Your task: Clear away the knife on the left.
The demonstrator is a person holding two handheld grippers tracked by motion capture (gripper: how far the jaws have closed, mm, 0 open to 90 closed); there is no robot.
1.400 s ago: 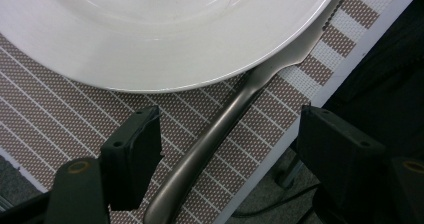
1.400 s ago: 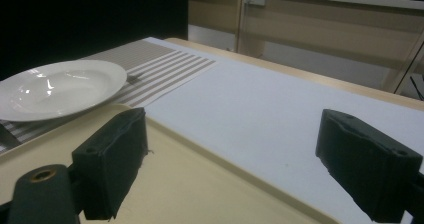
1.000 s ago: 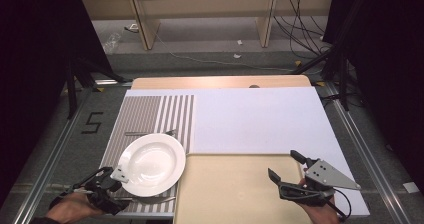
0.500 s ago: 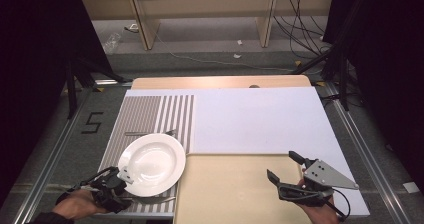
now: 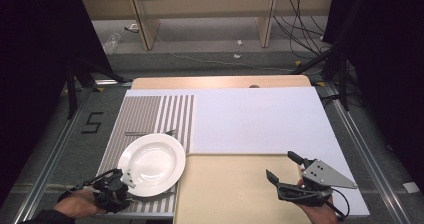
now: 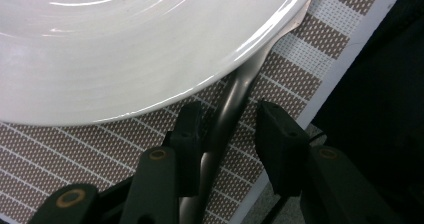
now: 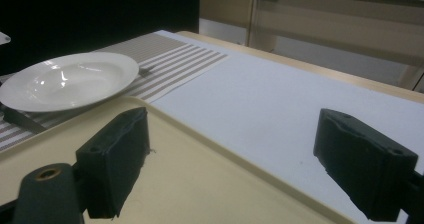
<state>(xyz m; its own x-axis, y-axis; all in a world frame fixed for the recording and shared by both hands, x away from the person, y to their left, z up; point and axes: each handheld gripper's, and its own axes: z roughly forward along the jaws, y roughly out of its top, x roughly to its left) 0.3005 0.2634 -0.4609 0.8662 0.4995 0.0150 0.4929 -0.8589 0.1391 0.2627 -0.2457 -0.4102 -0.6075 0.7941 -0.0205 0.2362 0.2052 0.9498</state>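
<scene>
Left gripper [image 6: 227, 129] is sitting at the near left corner of the striped placemat [image 5: 150, 114], jaws just been closing around a metal utensil handle [image 6: 235, 94] that's running under the white plate [image 5: 152, 164]; one pad is touching the handle, the other still a bit off. Plate is lying on the placemat, beside the beige tray [image 5: 230, 189]. Right gripper [image 5: 287, 171] is hovering over the tray, jaws spread wide, holding nothing.

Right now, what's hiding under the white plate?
A metal utensil handle pokes out from under the plate, lying on the striped placemat. Its other end is covered, so which utensil is unclear.
</scene>
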